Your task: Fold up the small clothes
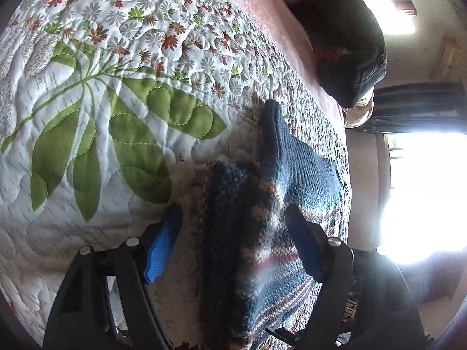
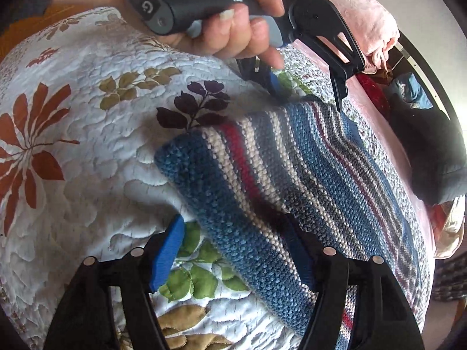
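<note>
Surface: a bed covered by a white quilt (image 1: 96,157) printed with green leaves and small flowers; a pink blanket (image 1: 262,8) lay along its far edge.
Garment: a small knitted sweater (image 2: 292,180), blue with white, grey and red stripes, lay on the quilt near the bed's edge, partly bunched, one narrow blue part (image 1: 273,122) stretched away from the rest.
Left gripper (image 1: 233,218): fingers spread wide, one blue pad (image 1: 163,250) over bare quilt, the other pad (image 1: 303,248) over the knit; a raised fold of the sweater sat between them, not pinched. Whether the pads touched the fabric could not be told.
Right gripper (image 2: 233,233): fingers wide apart, straddling the thick blue edge of the sweater; left pad (image 2: 166,253) above the quilt, right pad (image 2: 300,259) on or just over the stripes; nothing clamped.
Hand (image 2: 233,26): in the right wrist view a person's hand gripped the grey handle of the left gripper (image 2: 306,87) at the sweater's far end.
Background: a dark cushion (image 1: 350,43) sat on the pink blanket; a bright window (image 1: 423,192) glared beyond the bed.
</note>
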Motion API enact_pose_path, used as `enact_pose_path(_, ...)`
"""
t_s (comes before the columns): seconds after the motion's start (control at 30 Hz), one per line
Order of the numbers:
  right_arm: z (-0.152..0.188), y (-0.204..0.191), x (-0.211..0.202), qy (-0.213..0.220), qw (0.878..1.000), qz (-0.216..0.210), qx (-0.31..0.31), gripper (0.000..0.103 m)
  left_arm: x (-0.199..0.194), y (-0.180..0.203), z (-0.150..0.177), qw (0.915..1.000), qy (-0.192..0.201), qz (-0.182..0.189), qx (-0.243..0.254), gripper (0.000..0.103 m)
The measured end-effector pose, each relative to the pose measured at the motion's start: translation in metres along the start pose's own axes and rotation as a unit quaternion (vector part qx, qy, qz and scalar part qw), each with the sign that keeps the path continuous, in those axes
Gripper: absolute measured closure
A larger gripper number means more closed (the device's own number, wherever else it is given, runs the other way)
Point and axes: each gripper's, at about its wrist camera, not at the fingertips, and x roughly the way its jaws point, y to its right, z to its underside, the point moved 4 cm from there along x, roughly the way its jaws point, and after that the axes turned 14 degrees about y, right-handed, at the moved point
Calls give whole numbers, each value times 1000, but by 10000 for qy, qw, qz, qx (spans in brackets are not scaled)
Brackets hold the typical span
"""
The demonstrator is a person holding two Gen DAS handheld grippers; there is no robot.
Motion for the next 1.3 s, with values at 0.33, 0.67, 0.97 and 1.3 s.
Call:
enact_pose_path(0.33,-23,-24,1,470,9961,506,-547,49,17,13,-5,9999,-79,-32,-81,45)
enact_pose_path(0.67,-39,5,-34,745,9944,216,724,90,22,39,-12,9989,-156,-446,44,81)
enact_pose_path(0.97,-54,52,-74,1104,9786,232,1720,91,12,104,-20,9960,-96,-756,466,82)
enact_pose_path(1.3,-55,105,-111,1469,9579,333,2442,91,13,173,-30,9921,3,-954,813,82)
